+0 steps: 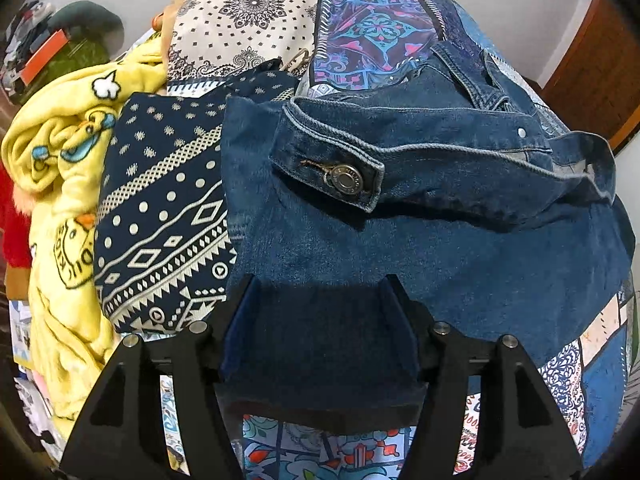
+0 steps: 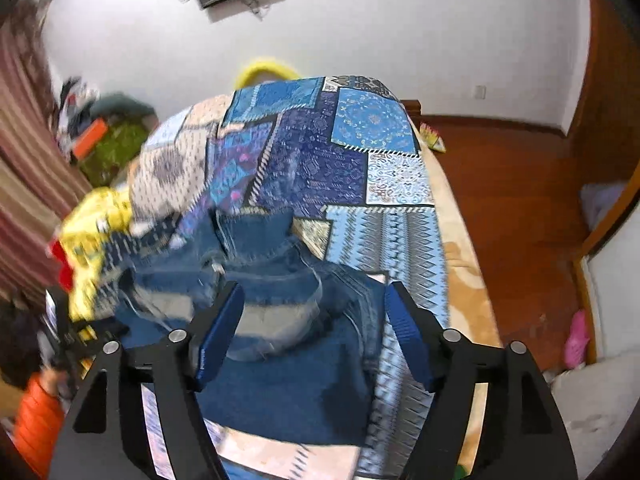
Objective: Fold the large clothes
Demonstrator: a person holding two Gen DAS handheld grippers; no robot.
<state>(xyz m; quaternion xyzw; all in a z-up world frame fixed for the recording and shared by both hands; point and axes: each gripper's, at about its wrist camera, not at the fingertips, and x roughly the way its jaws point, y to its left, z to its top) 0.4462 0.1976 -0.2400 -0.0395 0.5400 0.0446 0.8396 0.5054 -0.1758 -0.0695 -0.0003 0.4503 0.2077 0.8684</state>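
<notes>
blue denim jacket [image 1: 440, 240] lay on patchwork-covered bed [image 1: 248, 20] | navy patterned cloth [image 1: 160, 208] to its left | yellow fleece blanket [image 1: 60, 160] farther left

The left gripper [image 1: 320, 280] has black angular finger arms with triangular cut-outs, round silver screws at the joints and dark blue pads [image 1: 242, 308]. The right gripper [image 2: 314, 288] matches: black arms, silver screws, ribbed blue pads [image 2: 222, 334].

- Denim jacket [image 1: 460, 248]: dark blue, lying partly folded on patterned bedspread, back panel flat.
- Sleeve [image 1: 420, 160] folded across the body, cuff buttoned with metal button [image 1: 346, 181].
- Collar [image 2: 256, 236] end rumpled, blurred.
</notes>
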